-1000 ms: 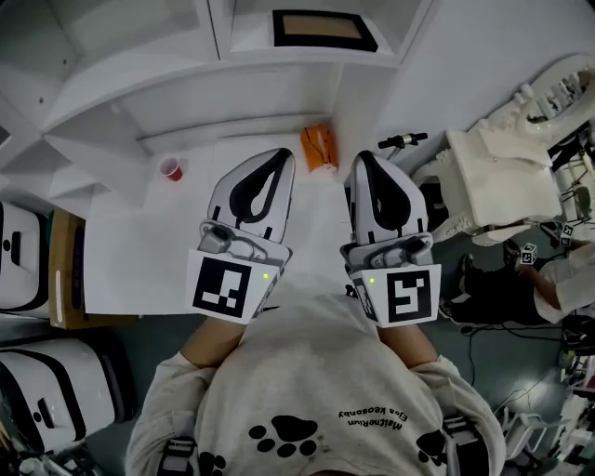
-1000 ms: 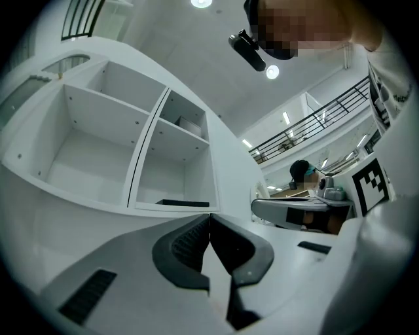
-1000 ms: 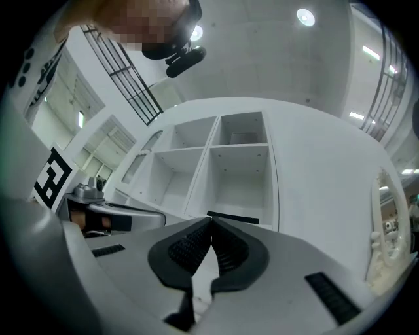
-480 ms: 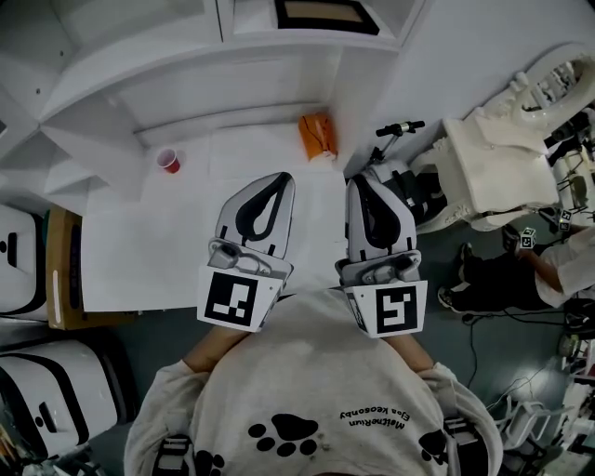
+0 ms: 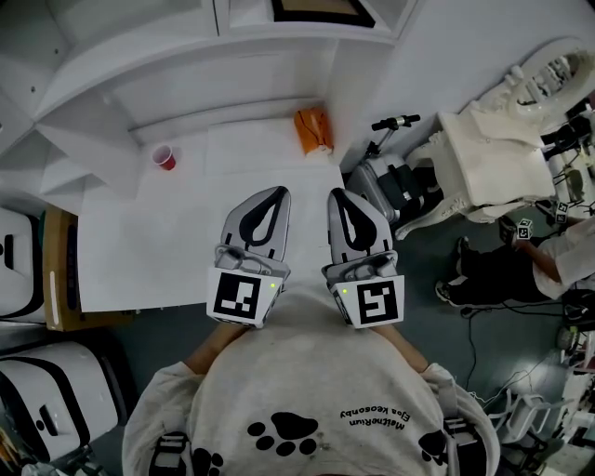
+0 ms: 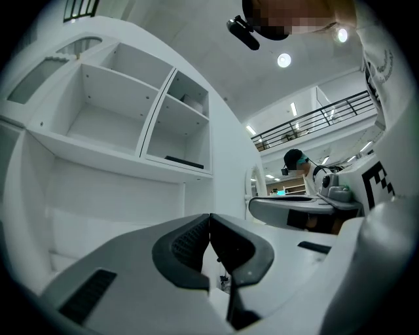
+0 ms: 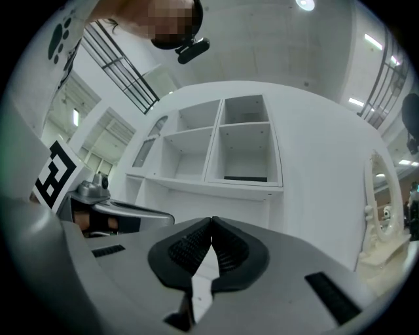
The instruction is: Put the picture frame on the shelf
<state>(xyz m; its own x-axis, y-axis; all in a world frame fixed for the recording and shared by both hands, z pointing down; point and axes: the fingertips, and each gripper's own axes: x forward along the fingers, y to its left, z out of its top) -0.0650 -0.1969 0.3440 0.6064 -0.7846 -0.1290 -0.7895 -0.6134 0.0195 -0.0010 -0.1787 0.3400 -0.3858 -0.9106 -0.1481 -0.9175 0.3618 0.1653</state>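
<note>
Now the picture frame (image 5: 316, 9) lies in the shelf (image 5: 186, 58) — left hand-held gripper (image 5: 277, 192) and right hand-held gripper (image 5: 337, 196) closed.

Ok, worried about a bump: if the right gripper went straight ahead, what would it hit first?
Likely the white back panel below the shelf ledge; the right gripper aims there. The orange object lies in line but seems lower.

The table (image 5: 139, 251) lies open ahead of us, save a red cup (image 5: 164, 157) far left and an orange thing (image 5: 313, 131) at the back. Above, we see the shelf (image 5: 186, 65), a picture frame (image 5: 321, 9) lying in its lower right compartment.
</note>
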